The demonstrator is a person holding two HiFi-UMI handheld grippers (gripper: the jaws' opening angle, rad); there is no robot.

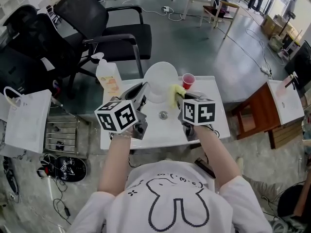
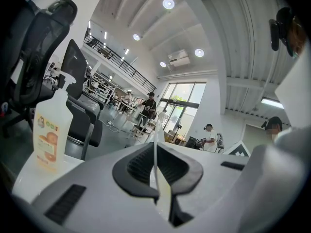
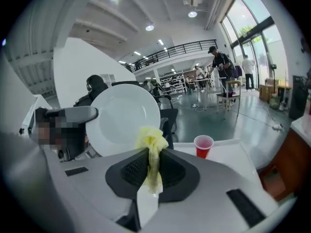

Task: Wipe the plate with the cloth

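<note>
**Now cloth reaches plate, with the wiping yet to be done**

Head view: Over a white desk, a person holds the plate on edge in the left tongs. The right tongs bring the yellow cloth to the plate's right side. A red cup stands just beyond the cloth, and a bottle stands at the desk's far left corner. Plate and cloth are both lifted and brought together, so the preparation looks complete. The plate's face is plain white, and nothing tells how much of it has been rubbed. Most or all of the wipe appears to lie ahead.

Left gripper view: The left tongs are clenched on the plate. Its rim shows edge-on as a thin white line pinched between the dark pads. The bottle stands off to the left.

Right gripper view: The right tongs are clamped on the cloth. A crumpled tuft rises above the pads and a short tail hangs below them. The tuft overlaps the lower rim of the plate, whose face is turned toward the camera. Contact there seems likely, though the frame cannot settle whether the cloth presses on the rim or sits just in front of it. The cup stands on the desk to the right, apart from both.
</note>
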